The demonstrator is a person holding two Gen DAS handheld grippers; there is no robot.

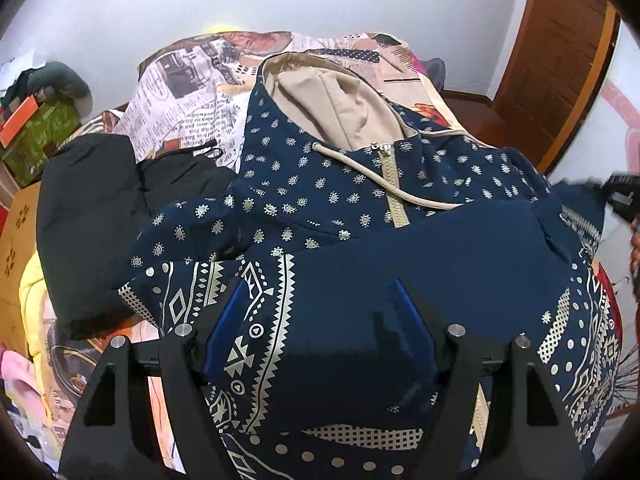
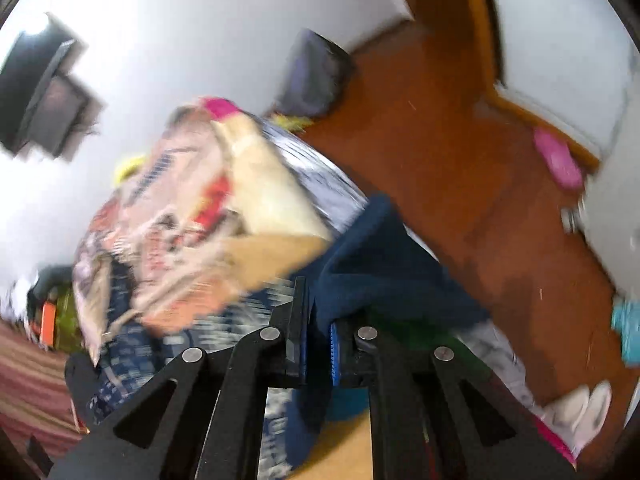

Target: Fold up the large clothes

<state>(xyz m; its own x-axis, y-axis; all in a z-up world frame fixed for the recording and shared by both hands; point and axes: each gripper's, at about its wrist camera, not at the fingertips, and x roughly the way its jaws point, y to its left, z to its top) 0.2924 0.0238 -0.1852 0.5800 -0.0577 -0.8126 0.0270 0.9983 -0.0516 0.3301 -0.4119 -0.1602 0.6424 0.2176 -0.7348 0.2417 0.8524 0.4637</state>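
A navy hoodie (image 1: 360, 248) with beige prints, a beige-lined hood (image 1: 340, 100) and a beige zipper (image 1: 394, 184) lies spread on the bed, front up. My left gripper (image 1: 320, 320) stands open just over its lower front, with blue pads (image 1: 222, 328) wide apart and cloth bulging between them. At the right edge of the left wrist view my right gripper (image 1: 622, 196) shows blurred, at the hoodie's right side. In the blurred right wrist view that gripper (image 2: 318, 320) is shut on a fold of the hoodie's navy cloth (image 2: 372, 264).
A black garment (image 1: 92, 220) lies left of the hoodie on a newspaper-print sheet (image 1: 180, 92). A green box (image 1: 36, 136) sits far left, a wooden door (image 1: 560, 60) at the right. On the wooden floor (image 2: 460, 160) lie a pink slipper (image 2: 558, 160) and a dark bag (image 2: 316, 72).
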